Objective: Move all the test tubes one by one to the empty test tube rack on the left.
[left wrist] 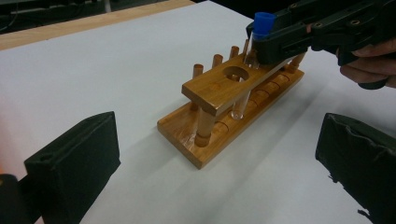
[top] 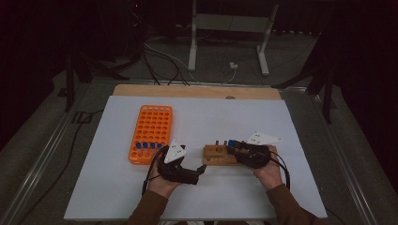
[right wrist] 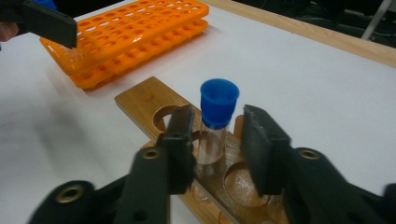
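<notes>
The right gripper (right wrist: 216, 149) is closing around the blue-capped tube (right wrist: 215, 122) standing in the wooden rack (top: 219, 155), its pads not quite touching; the left gripper (left wrist: 219, 163) is hanging wide open and empty, near the rack's left end

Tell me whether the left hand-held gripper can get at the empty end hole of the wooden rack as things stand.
Probably yes. The left hand-held gripper has its jaws wide open facing the wooden rack, with bare table between. The right hand-held gripper is at the blue-capped tube one hole further along, leaving the end hole free.
</notes>
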### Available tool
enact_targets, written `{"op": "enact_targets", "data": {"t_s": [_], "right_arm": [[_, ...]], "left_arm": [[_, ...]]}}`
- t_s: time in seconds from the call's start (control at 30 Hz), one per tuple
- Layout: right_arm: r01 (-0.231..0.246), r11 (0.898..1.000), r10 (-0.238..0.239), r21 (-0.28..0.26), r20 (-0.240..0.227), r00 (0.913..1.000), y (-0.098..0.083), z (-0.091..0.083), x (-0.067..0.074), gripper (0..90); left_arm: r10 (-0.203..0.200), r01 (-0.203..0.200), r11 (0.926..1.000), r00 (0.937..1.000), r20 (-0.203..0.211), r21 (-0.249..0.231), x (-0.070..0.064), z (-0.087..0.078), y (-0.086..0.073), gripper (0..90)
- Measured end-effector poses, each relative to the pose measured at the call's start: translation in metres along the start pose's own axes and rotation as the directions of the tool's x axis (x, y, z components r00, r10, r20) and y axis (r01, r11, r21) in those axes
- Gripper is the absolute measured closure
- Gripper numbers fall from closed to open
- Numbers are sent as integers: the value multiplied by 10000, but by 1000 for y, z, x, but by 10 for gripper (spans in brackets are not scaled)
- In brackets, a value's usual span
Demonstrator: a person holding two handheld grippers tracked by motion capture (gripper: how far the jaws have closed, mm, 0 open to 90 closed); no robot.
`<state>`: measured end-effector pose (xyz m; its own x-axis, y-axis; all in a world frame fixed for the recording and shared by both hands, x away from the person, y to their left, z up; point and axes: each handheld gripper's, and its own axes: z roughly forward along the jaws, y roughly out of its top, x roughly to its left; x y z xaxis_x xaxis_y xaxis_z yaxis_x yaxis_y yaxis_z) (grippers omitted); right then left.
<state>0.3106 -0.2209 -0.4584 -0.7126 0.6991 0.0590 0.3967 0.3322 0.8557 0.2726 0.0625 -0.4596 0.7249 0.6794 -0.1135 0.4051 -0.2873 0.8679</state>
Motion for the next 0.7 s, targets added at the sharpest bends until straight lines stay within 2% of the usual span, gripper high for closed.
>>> {"op": "enact_targets", "data": {"t_s": [0.13, 0.4, 0.53, 0.7], "right_arm": [[353, 9994, -353, 54, -83, 9993, 0, 3, 4, 758], [589, 9981, -586, 164, -143, 9982, 0, 4, 5, 772], [579, 9983, -579, 9, -70, 9983, 1, 0, 4, 773], [293, 9988, -297, -397, -89, 9995, 5, -10, 1, 773]], "left_arm": [[49, -49, 10000, 10000, -40, 20, 0, 4, 1, 8], [-40, 40, 10000, 10000, 1, -25, 2, 10, 3, 10], [-127, 127, 9999, 9999, 48, -69, 3, 11, 4, 13], [-86, 89, 9998, 9998, 170, -169, 1, 14, 10, 27]]}}
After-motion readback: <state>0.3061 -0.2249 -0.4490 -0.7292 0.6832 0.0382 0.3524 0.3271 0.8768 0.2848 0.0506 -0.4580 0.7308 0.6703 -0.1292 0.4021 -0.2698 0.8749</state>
